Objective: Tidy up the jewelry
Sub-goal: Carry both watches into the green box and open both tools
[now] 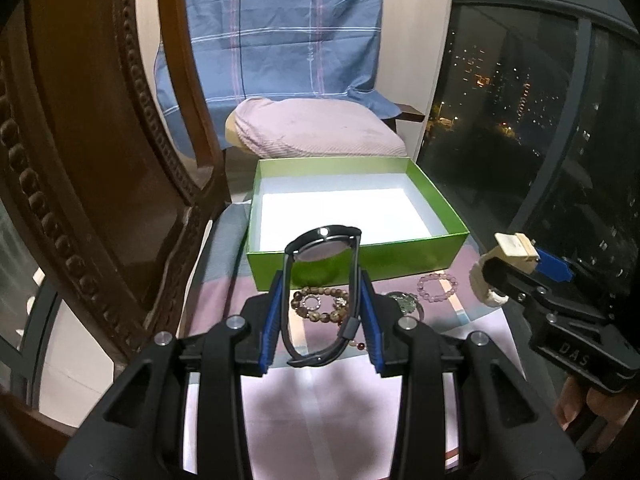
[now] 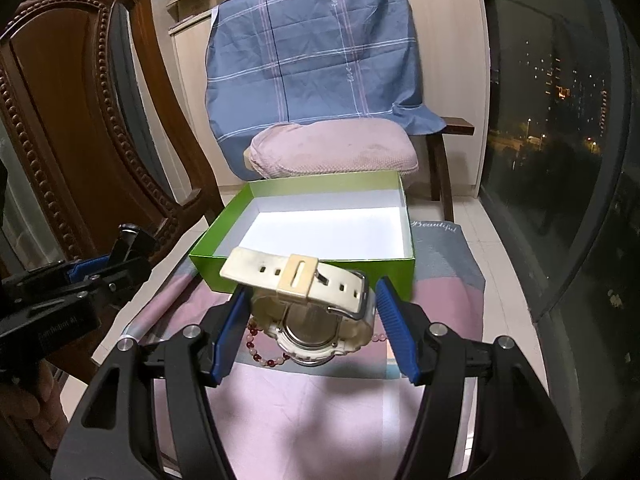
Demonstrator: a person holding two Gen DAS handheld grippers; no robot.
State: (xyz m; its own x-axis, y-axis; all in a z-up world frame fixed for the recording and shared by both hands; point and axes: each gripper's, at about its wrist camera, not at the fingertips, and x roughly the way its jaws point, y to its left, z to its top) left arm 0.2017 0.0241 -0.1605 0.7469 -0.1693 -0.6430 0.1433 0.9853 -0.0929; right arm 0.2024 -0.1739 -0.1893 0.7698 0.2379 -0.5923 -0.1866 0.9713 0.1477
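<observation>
Left gripper (image 1: 320,312): fills the lower centre of the left wrist view; its jaws are clamped on a black watch (image 1: 322,280), blue pads pressing the strap on both sides.
Black watch: held upright in the air, its round case at the top, in front of the near wall of the green box (image 1: 420,258); the strap loop hangs down between the pads.
Right gripper (image 2: 312,320): lower centre of the right wrist view; its jaws are clamped on a white watch (image 2: 320,316). The left pad presses the watch's side; at the right pad contact looks likely but the edge is hard to read.
White watch: held with its metal case back toward the camera, the buckled strap lying across the top, in front of the green box.
Green box: open, white inside, nothing in it; it sits in the middle of both views on a pink and grey cloth (image 1: 320,392) over the surface.
Brown bead bracelet (image 1: 320,304): on the cloth just in front of the box, partly behind the black watch.
Pink bead bracelet (image 1: 438,288): on the cloth, right of the brown one, near the box's front right corner.
Background: a carved wooden chair (image 1: 100,184) at left, a pink cushion (image 1: 320,128) and a blue checked sheet (image 1: 280,36) behind the box, a dark window (image 1: 520,92) at right.
</observation>
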